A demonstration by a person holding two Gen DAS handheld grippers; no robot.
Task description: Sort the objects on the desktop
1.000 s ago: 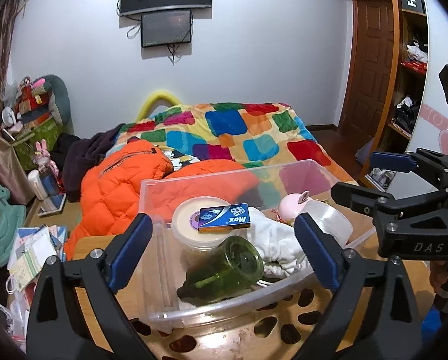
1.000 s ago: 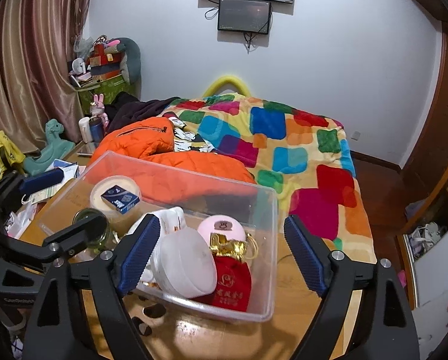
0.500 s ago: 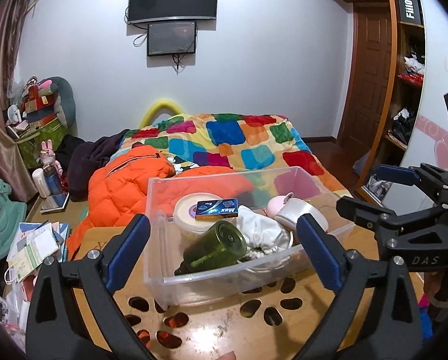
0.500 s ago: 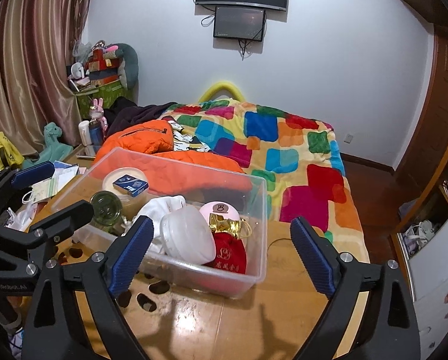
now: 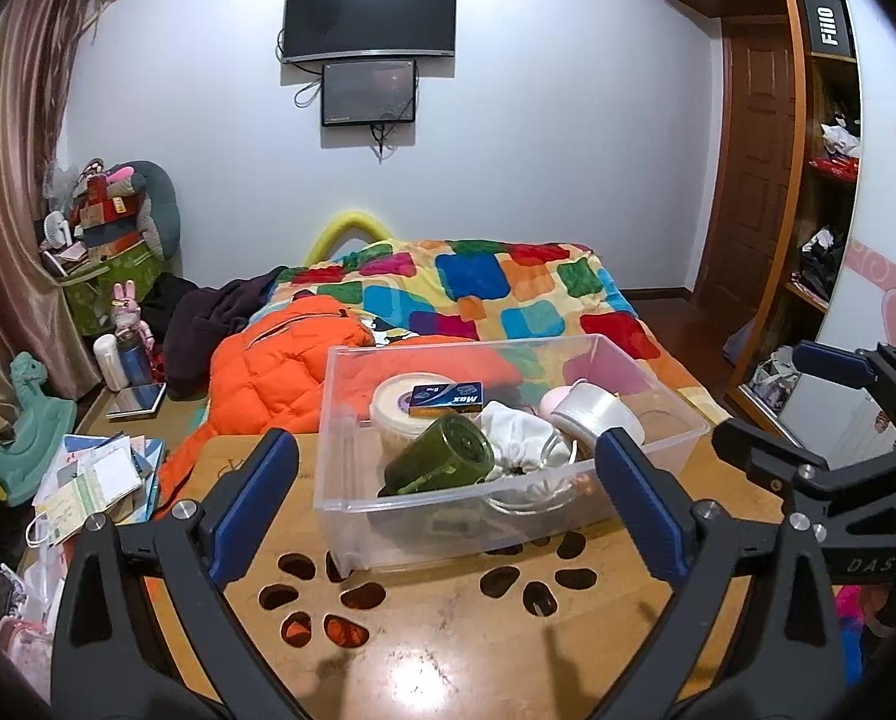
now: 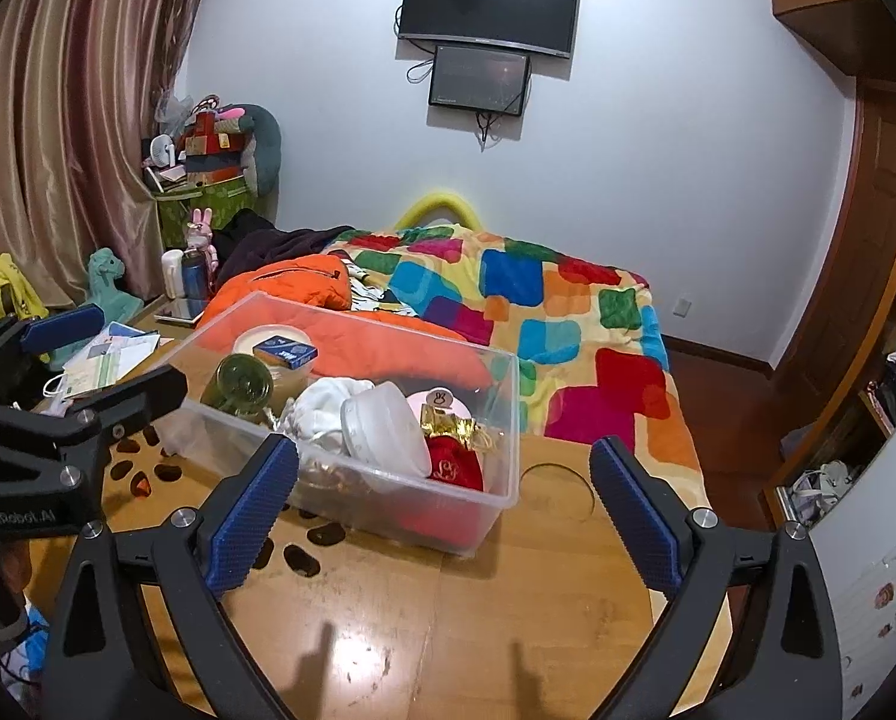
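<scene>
A clear plastic bin (image 5: 351,516) (image 6: 496,492) stands on the wooden table (image 5: 448,648) (image 6: 417,618). It holds a green glass jar (image 5: 448,456) (image 6: 240,384) on its side, a cream tape roll (image 5: 393,405) with a blue Max box (image 5: 446,395) (image 6: 284,353) on it, a white cloth (image 5: 517,438) (image 6: 324,405), a white lidded pot (image 5: 595,417) (image 6: 387,429), a pink case (image 6: 438,405) and a red pouch (image 6: 454,468). My left gripper (image 5: 448,504) and right gripper (image 6: 441,510) are open and empty, in front of the bin.
The table has cut-out holes (image 5: 351,594) near the bin. A bed with a colourful quilt (image 5: 508,294) and an orange jacket (image 5: 279,360) lies behind the table. Papers (image 5: 93,474) lie at the left edge. A wooden shelf unit (image 5: 820,210) stands at the right.
Both grippers have pulled back and up from the bin, which now looks smaller and farther. More bare table shows in front. Bin contents have not moved.
</scene>
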